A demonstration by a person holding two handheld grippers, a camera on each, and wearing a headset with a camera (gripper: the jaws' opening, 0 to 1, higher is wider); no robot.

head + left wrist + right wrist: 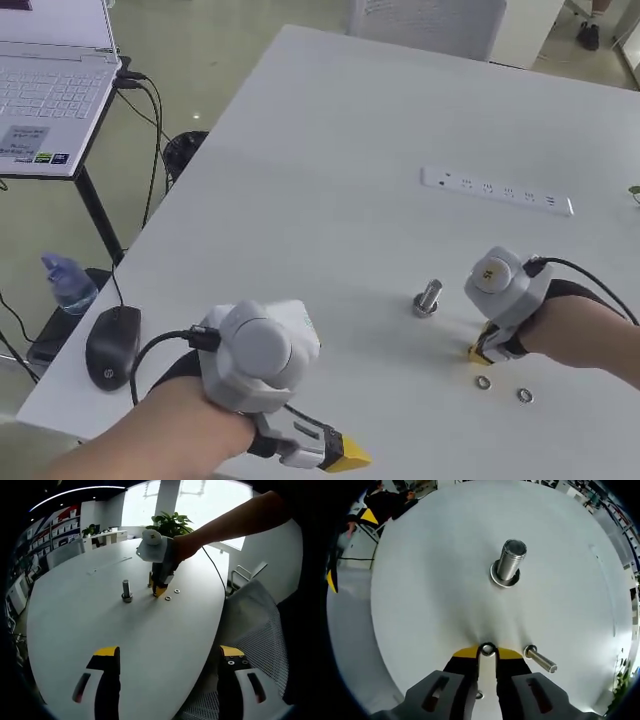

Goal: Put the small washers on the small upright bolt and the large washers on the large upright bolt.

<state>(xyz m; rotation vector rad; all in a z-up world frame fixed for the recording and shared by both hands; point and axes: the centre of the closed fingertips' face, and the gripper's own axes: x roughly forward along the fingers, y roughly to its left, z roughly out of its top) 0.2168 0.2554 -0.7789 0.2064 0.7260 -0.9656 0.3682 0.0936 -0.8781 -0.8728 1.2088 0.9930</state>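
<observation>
Washer: a small silver ring washer (487, 649) sits low centre in the right gripper view.
Right gripper (487, 653): I see it nearly closed, pinching that washer at the white tabletop (430, 580).
Bolts: small silver bolt (540, 660) just right of the tips; large threaded steel bolt (509, 562) upright above centre.
Loose washers (484, 382): two, lower right of the head view.
Left gripper (169, 652): wide open, holding nothing.

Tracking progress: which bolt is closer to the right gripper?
The small bolt, the thin one just beside the fingers of the right gripper; the thick large bolt stands farther ahead.
</observation>
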